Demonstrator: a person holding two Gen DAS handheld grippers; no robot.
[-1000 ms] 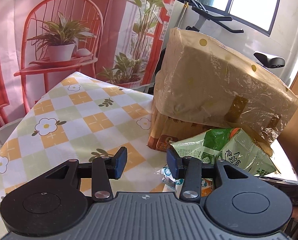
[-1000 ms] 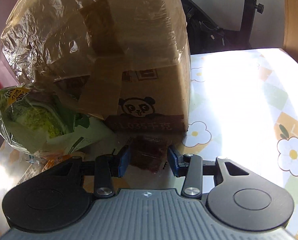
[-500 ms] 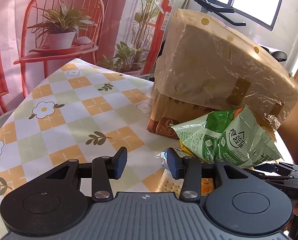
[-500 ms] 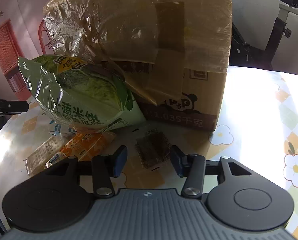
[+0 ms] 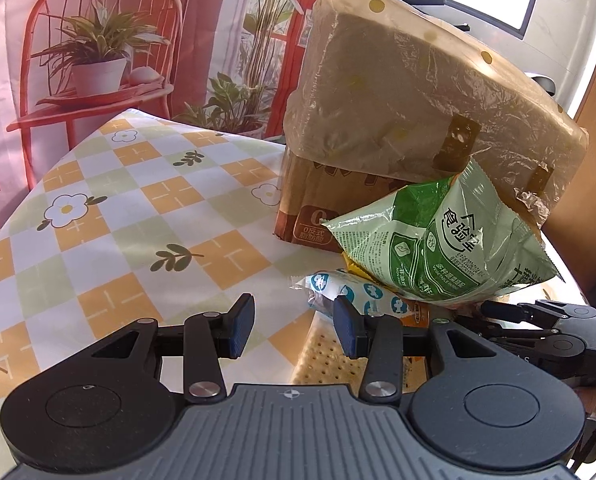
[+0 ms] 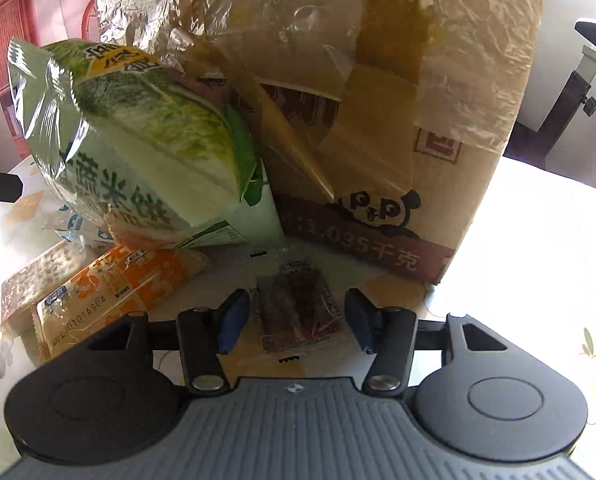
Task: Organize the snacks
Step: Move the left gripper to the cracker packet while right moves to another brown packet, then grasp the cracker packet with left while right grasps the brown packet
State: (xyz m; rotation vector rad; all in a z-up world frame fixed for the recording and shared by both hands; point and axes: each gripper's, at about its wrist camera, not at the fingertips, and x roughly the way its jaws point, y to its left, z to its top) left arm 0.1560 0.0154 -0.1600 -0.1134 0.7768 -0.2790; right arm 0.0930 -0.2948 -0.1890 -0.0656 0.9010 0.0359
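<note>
Since every snack still lies loose by the cardboard box point(image 6: 437, 184), I judge the job barely begun: green bag point(image 6: 146, 152) leans on the box over the orange pkt point(image 6: 114, 292) and cracker pkt point(image 5: 329, 356). My right gripper point(image 6: 294, 320) sits wide open, empty, jaws either side of the small dark pkt point(image 6: 298, 312) w/o touching it. Left gripper point(image 5: 294, 324) is open too, holding nothing, near the blue-print wrapper point(image 5: 361, 292).

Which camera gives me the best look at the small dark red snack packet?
The right wrist view: the small dark red snack packet lies flat on the table, framed inside the open right gripper. The left wrist view doesn't show it; the green bag fills that side.
</note>
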